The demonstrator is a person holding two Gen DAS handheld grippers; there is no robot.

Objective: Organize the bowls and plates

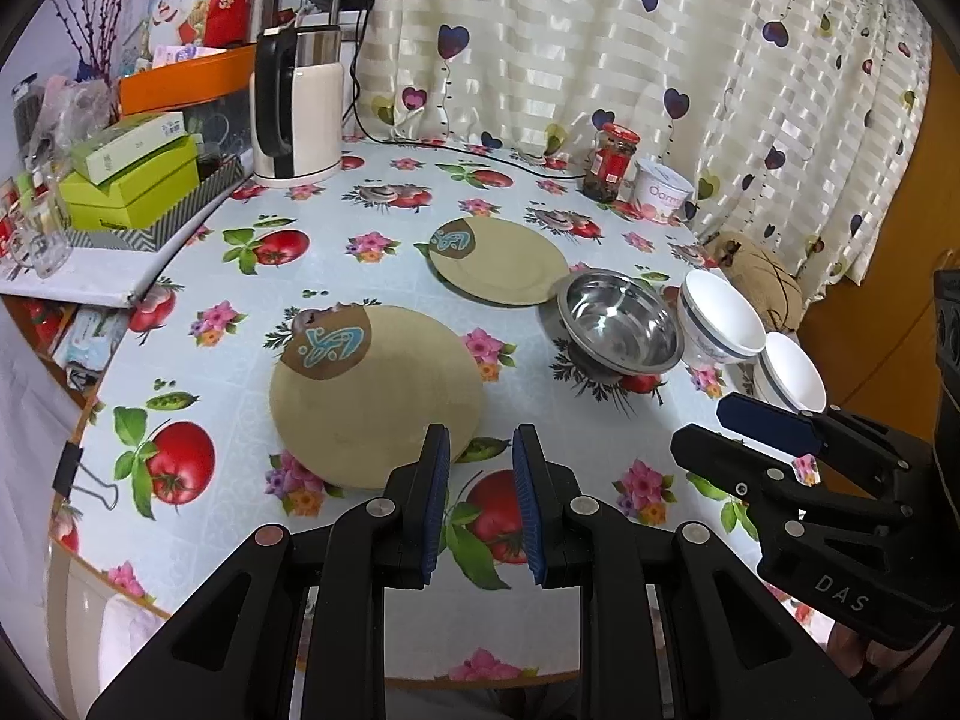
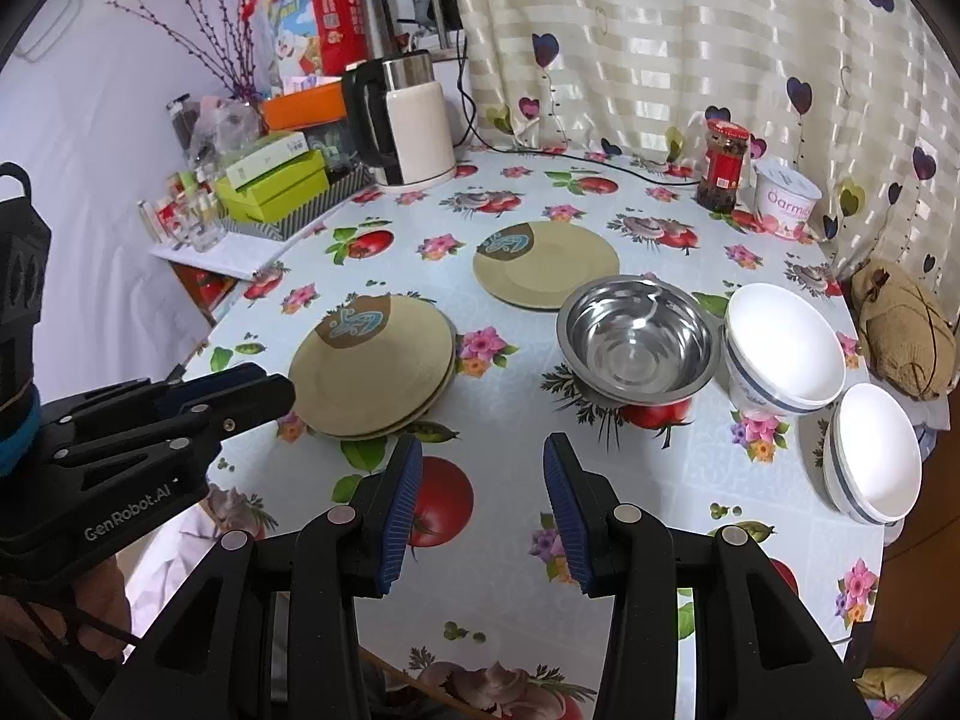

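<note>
Steel: shiny round metal bowl (image 2: 639, 348) as landmark. Left of it, stacked tan round plates (image 2: 372, 363); behind-left, single tan plate (image 2: 546, 264); right, two white ceramic bowls (image 2: 786, 348). Left gripper (image 1: 480, 498) and right gripper (image 2: 477, 510) partly open, empty, poised above the floral tablecloth (image 2: 510, 420), presumably for stacking.

Even, soft light, and shadows are faint. Glare shines inside the steel bowl (image 2: 639, 342). Fisheye bends the edges into dark corners.
</note>
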